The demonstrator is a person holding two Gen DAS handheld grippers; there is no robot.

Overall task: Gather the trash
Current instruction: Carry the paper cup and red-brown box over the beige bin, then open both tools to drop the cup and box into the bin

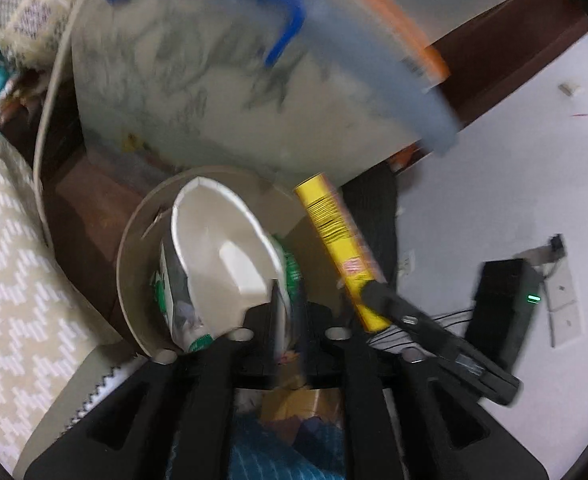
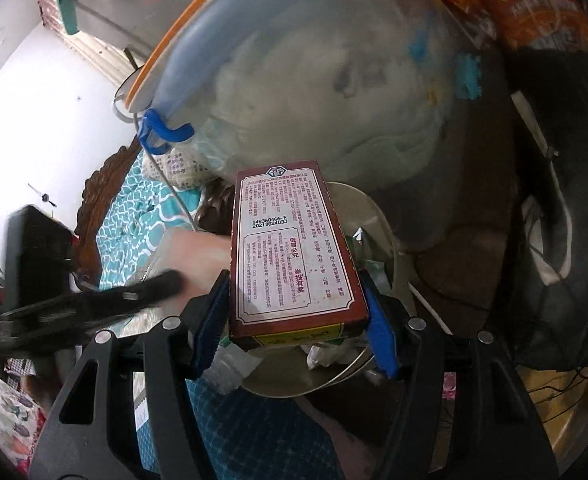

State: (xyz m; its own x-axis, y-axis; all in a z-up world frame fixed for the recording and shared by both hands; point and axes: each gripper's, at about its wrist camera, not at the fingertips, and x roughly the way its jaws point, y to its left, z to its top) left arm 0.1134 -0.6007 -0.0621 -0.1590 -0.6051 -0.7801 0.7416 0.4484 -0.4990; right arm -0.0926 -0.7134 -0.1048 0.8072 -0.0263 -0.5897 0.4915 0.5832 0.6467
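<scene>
Right gripper point(image 2: 297, 316) clamps box point(image 2: 294, 248) — long axis pointing away, over bin point(image 2: 385, 220).

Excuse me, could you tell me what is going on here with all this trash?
A person is collecting trash with two hand-held grippers. The right hand-held gripper clamps a red and yellow box and holds it over a round bin that already has scraps in it. The left hand-held gripper is at the same bin, its jaws partly apart around the edge of a crushed paper cup; whether they grip it is unclear. A large plastic tub stands behind the bin.
</scene>
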